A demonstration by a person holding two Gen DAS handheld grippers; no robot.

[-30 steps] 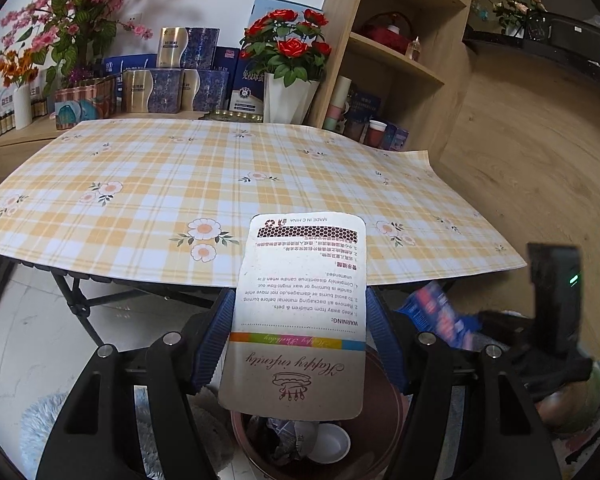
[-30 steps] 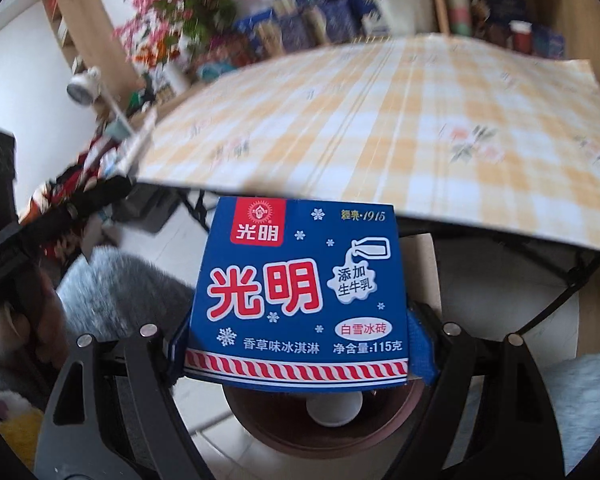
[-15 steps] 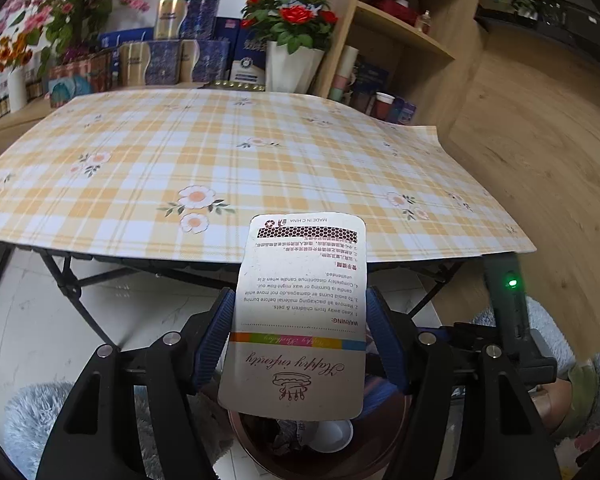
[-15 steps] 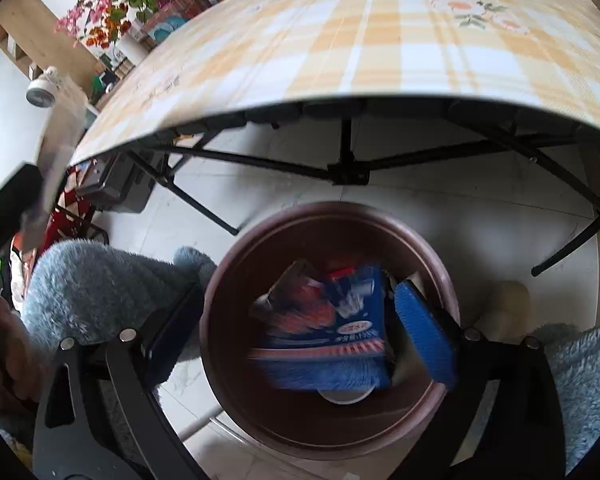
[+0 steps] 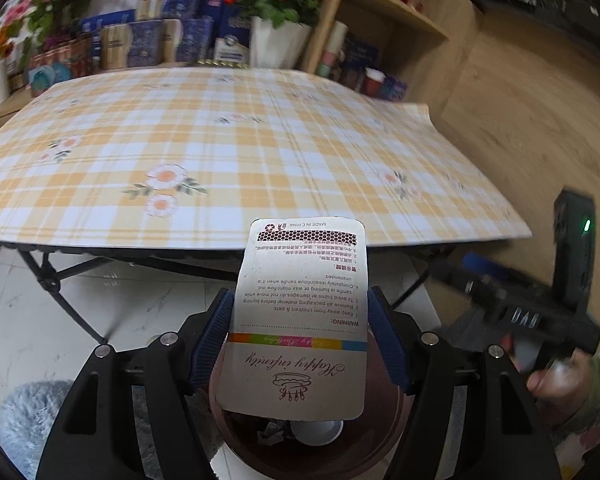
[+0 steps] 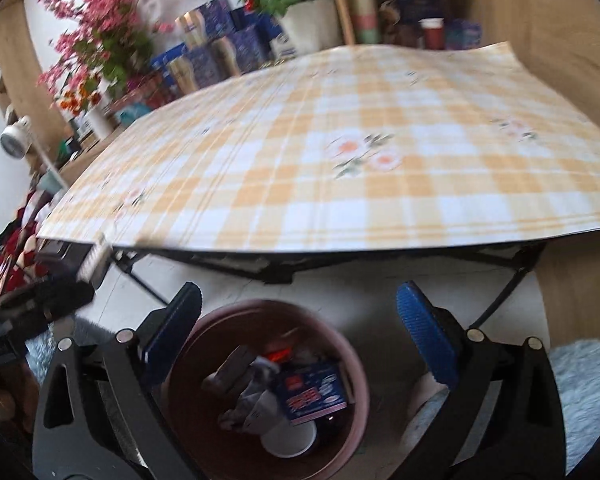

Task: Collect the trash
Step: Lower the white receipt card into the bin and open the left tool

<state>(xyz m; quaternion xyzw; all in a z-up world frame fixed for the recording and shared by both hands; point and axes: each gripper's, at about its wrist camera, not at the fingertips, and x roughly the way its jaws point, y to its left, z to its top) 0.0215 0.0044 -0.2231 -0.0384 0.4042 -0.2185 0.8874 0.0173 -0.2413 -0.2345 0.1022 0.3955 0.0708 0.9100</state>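
Left wrist view: left gripper [image 5: 300, 340] clamped on a white printed card [image 5: 300, 320], blue pads [image 5: 214, 336] pressing both long edges. Card upright between the jaws, its lower end hanging over a brown round bin [image 5: 340, 436] directly below. Crumpled scraps and a white cup [image 5: 316, 432] visible in the bin bottom. Ahead of the fingers, a folding table [image 5: 60, 272] on black crossed legs, covered with a yellow-and-white plaid cloth [image 5: 220, 140] with small flower prints, bare of items. Beyond the far edge, blue and gold boxes [image 5: 156, 40], a white pot of red roses [image 5: 280, 20], pink blossom at far left. Wooden shelving [image 5: 400, 20] to the upper right. Pale tiled floor [image 5: 40, 320] beneath the table, grey fluffy rug [image 5: 24, 420] at lower left. To the right, blurred, the other black tool with a green light, held by a hand [image 5: 556, 384].

Right wrist view: right gripper [image 6: 300, 320] with jaws spread wide and opening, nothing between the pads. Bin [image 6: 356, 360] just below and between the fingers, holding a blue ice-cream wrapper [image 6: 312, 392] on top of grey crumpled scraps and the white cup. Same plaid cloth ahead, roses and boxes behind, wooden wall [image 6: 560, 60] to the right. Blurred black tool at left edge. Pale rug [image 6: 584, 392] at lower right.
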